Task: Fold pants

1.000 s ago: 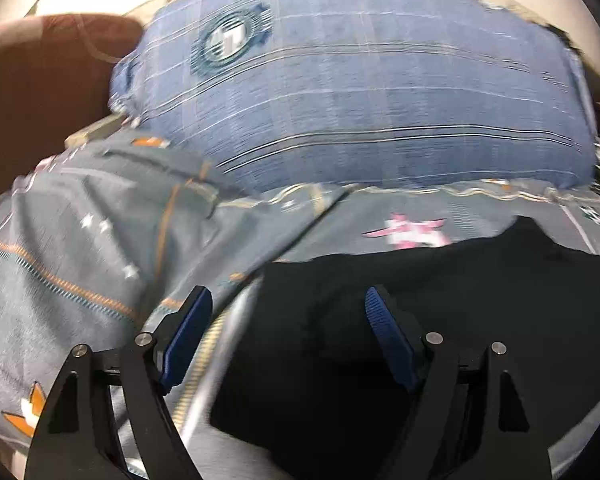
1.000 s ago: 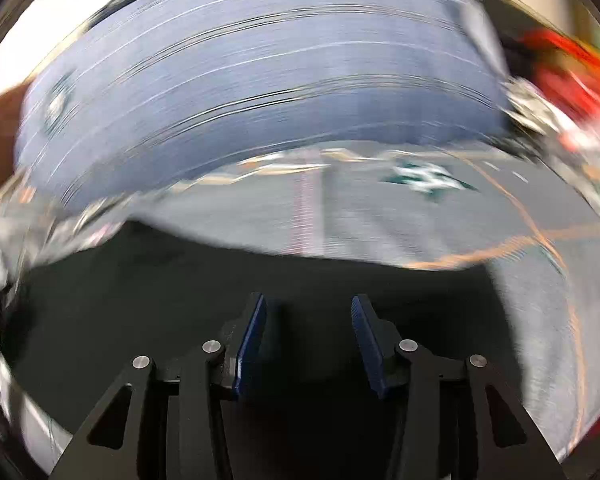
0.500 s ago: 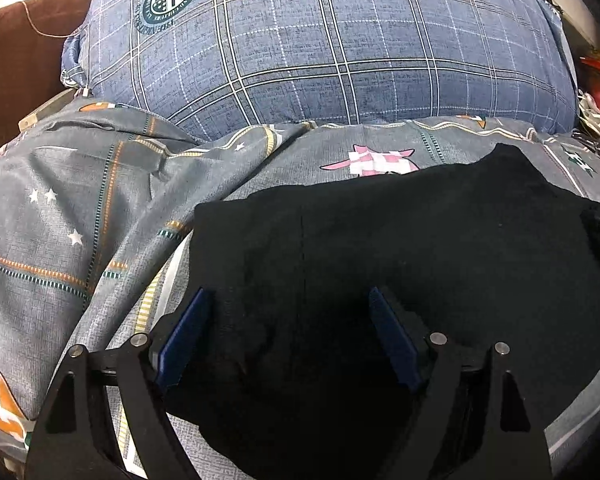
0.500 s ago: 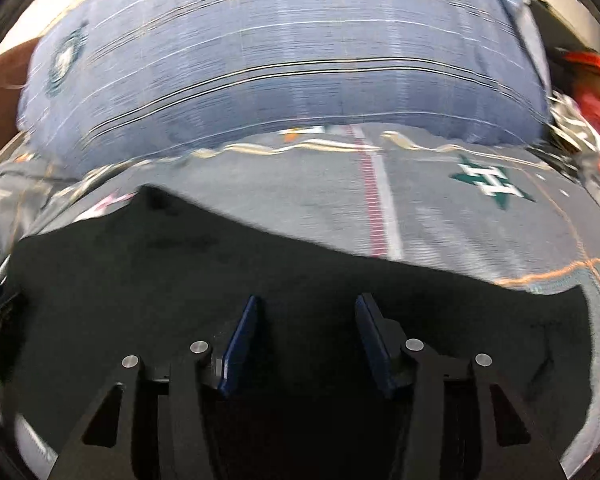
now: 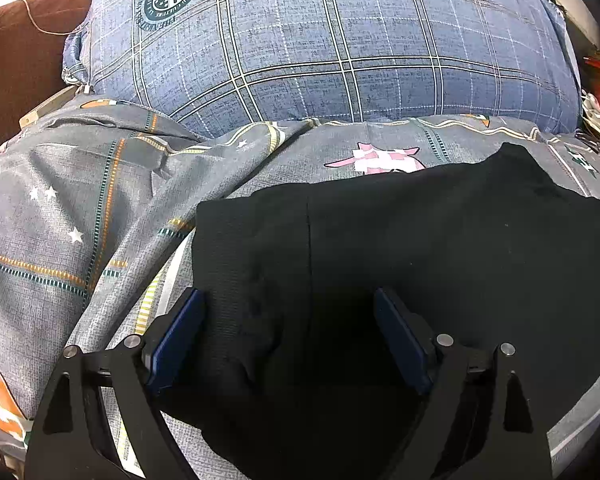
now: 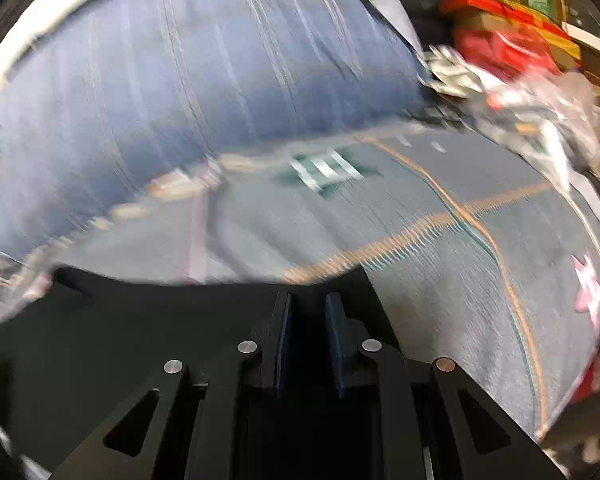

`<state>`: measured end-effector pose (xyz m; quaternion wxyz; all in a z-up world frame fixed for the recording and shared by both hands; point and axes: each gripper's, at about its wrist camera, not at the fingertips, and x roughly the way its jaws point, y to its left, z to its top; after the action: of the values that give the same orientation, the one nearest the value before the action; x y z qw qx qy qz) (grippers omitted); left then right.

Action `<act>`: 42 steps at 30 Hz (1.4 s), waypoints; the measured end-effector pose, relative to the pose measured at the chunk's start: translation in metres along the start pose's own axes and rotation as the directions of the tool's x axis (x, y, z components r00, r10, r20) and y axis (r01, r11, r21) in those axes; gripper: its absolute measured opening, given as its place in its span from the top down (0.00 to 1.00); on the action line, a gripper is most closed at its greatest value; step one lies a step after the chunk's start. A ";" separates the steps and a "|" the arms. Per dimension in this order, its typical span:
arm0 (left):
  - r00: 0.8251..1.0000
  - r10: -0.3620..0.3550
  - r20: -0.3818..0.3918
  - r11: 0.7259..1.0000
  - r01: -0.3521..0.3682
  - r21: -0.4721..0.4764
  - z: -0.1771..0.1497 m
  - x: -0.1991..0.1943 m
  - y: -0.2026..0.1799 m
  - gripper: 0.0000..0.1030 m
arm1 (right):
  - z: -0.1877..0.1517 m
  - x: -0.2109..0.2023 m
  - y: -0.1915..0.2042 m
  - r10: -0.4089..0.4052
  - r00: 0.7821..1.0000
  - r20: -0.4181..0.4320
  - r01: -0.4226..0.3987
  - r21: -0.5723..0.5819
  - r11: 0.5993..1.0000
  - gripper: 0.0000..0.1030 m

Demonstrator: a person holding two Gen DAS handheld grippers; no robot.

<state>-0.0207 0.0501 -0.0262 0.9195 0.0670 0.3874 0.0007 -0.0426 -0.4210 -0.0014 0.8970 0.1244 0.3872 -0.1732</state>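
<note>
**Black pants flat on the bed, near the pillow end**

Pants (image 5: 420,248) – black, lying flat on the grey patterned bedspread (image 5: 60,240), just short of the blue plaid pillow (image 5: 320,40) at the head edge. Long axis runs across the bed, roughly parallel w/ the pillow's front edge. In the left wrist view one straight end of the pants faces the left side of the bed; the fabric spreads away to the right. A seam line crosses the short way near that end. Which end is the waist – can't tell.

Left gripper (image 5: 290,336): jaws wide and opening, blue pads either side of the cloth near the left end, not pinching it – released.

Right gripper (image 6: 308,324): view blurred. Jaws closing, a narrow gap between the pads, right at the far edge of the pants near the right-hand end. Dark fabric lies under and between them; can't tell if it's pinched.

Red and silvery clutter (image 6: 512,56) sits beyond the bed's far right corner.
</note>
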 end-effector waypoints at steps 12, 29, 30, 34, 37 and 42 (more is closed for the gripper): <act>0.992 -0.120 -0.026 0.970 0.112 -0.215 -0.012 0.017 0.031 0.00 | -0.042 -0.065 0.022 0.223 0.970 0.101 -0.230 0.066 0.971 0.77; 0.925 -0.350 0.150 0.930 0.324 0.173 0.010 -0.077 -0.059 0.00 | -0.104 -0.058 -0.050 0.374 0.925 0.072 -0.361 0.479 0.800 0.65; 0.916 -0.379 0.134 0.912 0.344 0.224 0.014 -0.082 -0.076 0.00 | -0.103 -0.055 -0.054 0.371 0.925 0.076 -0.357 0.505 0.786 0.65; 0.878 -0.474 0.064 0.802 0.401 0.443 0.035 -0.099 -0.152 0.00 | -0.100 -0.046 -0.065 0.357 0.929 0.098 -0.346 0.569 0.746 0.60; 0.859 -0.511 0.004 0.710 0.420 0.565 0.049 -0.097 -0.205 0.00 | -0.097 -0.042 -0.075 0.342 0.931 0.125 -0.346 0.598 0.723 0.60; 0.818 -0.560 -0.131 0.561 0.491 0.667 0.067 -0.080 -0.278 0.00 | -0.097 -0.028 -0.091 0.388 0.904 0.178 -0.400 0.672 0.623 0.61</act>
<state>-0.0424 -0.2375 0.0428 0.8056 0.2765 0.3177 -0.4167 -0.1606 -0.4629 -0.0541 0.8023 0.5317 0.2497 -0.1062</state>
